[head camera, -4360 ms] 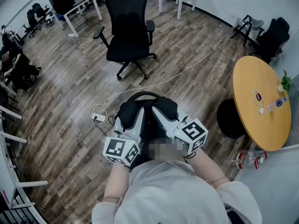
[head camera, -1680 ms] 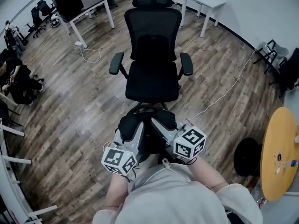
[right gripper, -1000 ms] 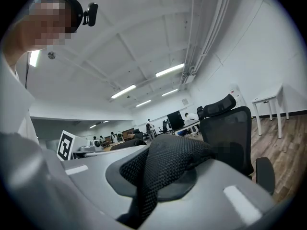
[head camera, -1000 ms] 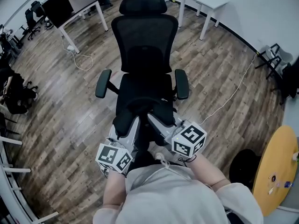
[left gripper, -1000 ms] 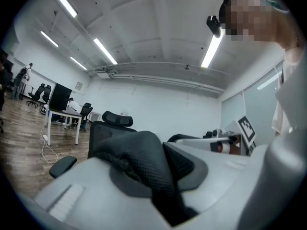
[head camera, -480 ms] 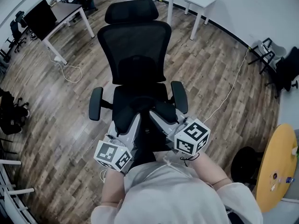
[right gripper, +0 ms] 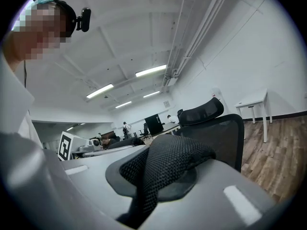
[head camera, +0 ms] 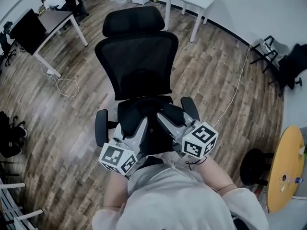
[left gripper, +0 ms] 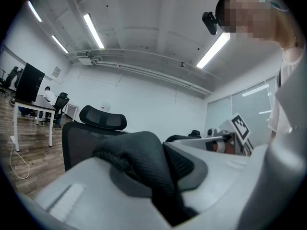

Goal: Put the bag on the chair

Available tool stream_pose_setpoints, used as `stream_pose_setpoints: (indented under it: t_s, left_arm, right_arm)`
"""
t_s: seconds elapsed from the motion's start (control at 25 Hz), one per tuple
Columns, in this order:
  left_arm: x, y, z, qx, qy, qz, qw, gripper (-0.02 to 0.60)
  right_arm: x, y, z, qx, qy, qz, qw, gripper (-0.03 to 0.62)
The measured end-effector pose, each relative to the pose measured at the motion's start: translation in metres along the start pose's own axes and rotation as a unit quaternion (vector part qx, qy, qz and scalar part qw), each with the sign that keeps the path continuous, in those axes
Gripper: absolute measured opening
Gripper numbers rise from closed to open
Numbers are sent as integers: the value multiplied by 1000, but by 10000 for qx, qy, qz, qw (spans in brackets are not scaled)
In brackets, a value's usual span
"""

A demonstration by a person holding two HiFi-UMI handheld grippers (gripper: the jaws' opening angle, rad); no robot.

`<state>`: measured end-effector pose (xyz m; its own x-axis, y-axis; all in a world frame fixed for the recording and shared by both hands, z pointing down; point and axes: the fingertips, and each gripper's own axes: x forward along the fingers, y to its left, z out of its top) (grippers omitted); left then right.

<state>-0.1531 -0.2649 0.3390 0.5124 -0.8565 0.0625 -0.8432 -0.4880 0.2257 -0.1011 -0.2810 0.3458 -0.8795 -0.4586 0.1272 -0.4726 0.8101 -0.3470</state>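
The black office chair (head camera: 136, 63), mesh-backed with a padded headrest (head camera: 133, 20), stands straight ahead of both tongs and reaches under their tips. The black fabric bag (head camera: 128, 118) hangs between the tips, over the chair's front. It seems not yet set down, and neither hand is nearer. The left gripper (left gripper: 160, 176) pinches a padded, coarse-mesh strap (left gripper: 136, 155). The right gripper (right gripper: 151, 183) is nipped almost flat on a second strap.
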Motion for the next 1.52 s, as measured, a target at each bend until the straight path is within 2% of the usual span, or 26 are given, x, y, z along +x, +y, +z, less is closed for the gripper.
stream_pose_setpoints:
  t_s: [0.52,1.08,1.36,1.52]
  left_arm:
    - [75,120,14,-217,96,-229,9995,72]
    - [118,158,-3,-170,247,-295,9991,74]
    - [130,177,-31,-252,491,-259,9981,75]
    - [144,184,-54,-290,699,-286,9967,78]
  right_arm:
    - [112,-74,22,-76,45,-321,9994,32]
    - [152,-121,17,-88,291,-376,9988,34]
    - [168,-136,-7,-12,487,-306,9983,35]
    - [176,-158,-26,121,596,-449,9971,40]
